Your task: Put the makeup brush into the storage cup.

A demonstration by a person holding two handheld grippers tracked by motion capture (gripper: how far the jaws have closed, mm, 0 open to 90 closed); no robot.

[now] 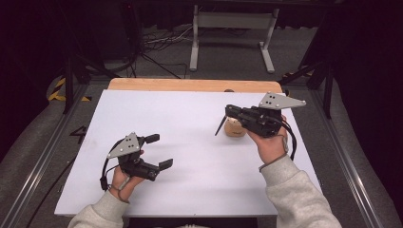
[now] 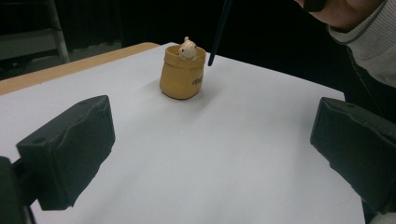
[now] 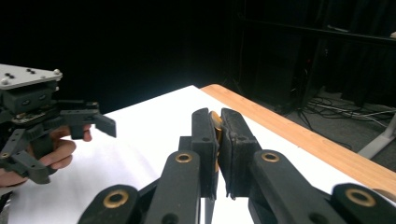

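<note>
Landmark: the tan pot point(image 1: 235, 128), upright on the white surface point(image 1: 190, 156), a small pale figure point(image 2: 188, 48) showing at its mouth.

Nearest the person, the left tool point(image 1: 159, 151) sits well apart from the pot, jaws spread wide with nothing between them, facing toward it.

Beyond, the right tool point(image 1: 228, 113) hangs just above and beside the pot, jaws pressed together on a thin dark stick point(image 1: 219, 127); something orange-brown point(image 3: 216, 125) shows in the pinch.

The stick's long axis runs steeply downward, its lower tip just outside the pot's rim. Judgement: the right hand is nearer, and the tip must shift across the rim to enter
</note>
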